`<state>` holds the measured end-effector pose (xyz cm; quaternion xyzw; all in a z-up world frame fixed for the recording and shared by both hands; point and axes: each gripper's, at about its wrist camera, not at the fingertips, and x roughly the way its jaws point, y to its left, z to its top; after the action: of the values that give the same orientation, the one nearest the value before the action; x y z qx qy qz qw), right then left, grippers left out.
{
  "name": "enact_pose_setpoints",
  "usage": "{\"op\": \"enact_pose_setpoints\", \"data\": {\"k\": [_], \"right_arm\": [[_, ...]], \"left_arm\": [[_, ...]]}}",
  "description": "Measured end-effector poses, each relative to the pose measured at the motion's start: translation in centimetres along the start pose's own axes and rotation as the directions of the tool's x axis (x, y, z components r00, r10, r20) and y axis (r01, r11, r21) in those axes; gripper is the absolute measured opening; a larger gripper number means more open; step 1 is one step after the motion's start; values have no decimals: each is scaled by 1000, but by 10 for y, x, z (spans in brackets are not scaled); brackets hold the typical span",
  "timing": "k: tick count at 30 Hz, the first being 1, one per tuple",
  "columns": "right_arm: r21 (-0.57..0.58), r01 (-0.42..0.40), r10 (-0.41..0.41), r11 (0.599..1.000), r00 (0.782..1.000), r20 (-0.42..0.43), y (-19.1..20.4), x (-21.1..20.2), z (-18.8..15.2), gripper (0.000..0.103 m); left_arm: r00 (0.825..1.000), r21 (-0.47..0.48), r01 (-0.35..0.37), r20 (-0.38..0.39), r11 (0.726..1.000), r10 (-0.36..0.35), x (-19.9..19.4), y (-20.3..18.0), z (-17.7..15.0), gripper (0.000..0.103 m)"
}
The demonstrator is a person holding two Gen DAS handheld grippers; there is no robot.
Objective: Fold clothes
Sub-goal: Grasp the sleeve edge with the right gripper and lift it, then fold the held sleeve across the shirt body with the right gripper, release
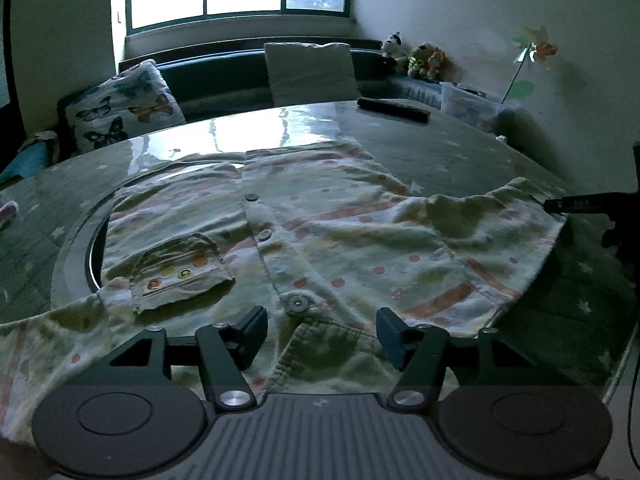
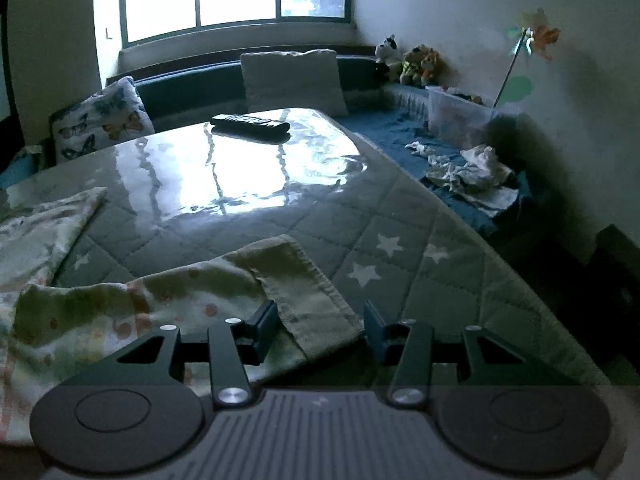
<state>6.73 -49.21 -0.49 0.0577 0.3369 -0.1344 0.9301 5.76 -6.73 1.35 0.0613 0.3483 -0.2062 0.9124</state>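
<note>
Shirt, pale buttoned cotton with orange dots point(image 1: 320, 232), lay spread before us; left gripper point(image 1: 322, 330) gaped empty at its collar, right gripper point(image 2: 320, 326) gaped over its sleeve cuff point(image 2: 308, 292).

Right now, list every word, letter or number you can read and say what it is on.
"G": on the shirt pocket, beside round motifs I cannot read as letters.
"L": a mark on the wall left of the window.
Remote control: pale lettering, too blurred to read.
</note>
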Motion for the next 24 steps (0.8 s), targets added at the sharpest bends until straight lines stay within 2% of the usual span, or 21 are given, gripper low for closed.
{"op": "enact_pose_setpoints", "data": {"k": [2, 4, 8, 12, 16, 20, 24], "right_arm": [[7, -19, 19, 1000, 1000, -4, 0, -2, 0, 21], [13, -43, 43, 999, 999, -2, 3, -7, 2, 10], [18, -113, 113, 993, 993, 21, 15, -27, 10, 8], [-5, -236, 235, 972, 970, 65, 38, -59, 27, 8], [-61, -370, 374, 927, 924, 85, 76, -88, 44, 8], [-131, -492, 504, 861, 860, 80, 119, -112, 59, 8], [-180, -561, 575, 808, 817, 37, 165, -113, 58, 8]], "left_arm": [[1000, -5, -9, -3, 1000, 9, 0, 2, -1, 64], [1000, -9, -20, -5, 1000, 20, -1, 4, -1, 64], [999, -25, -42, -3, 999, 42, -4, 11, -4, 66], [998, -49, -64, 0, 997, 64, -8, 20, -8, 66], [996, -75, -84, 8, 994, 84, -14, 29, -12, 66], [994, -103, -102, 16, 989, 104, -22, 39, -18, 66], [992, -129, -122, 21, 984, 126, -29, 46, -23, 67]]}}
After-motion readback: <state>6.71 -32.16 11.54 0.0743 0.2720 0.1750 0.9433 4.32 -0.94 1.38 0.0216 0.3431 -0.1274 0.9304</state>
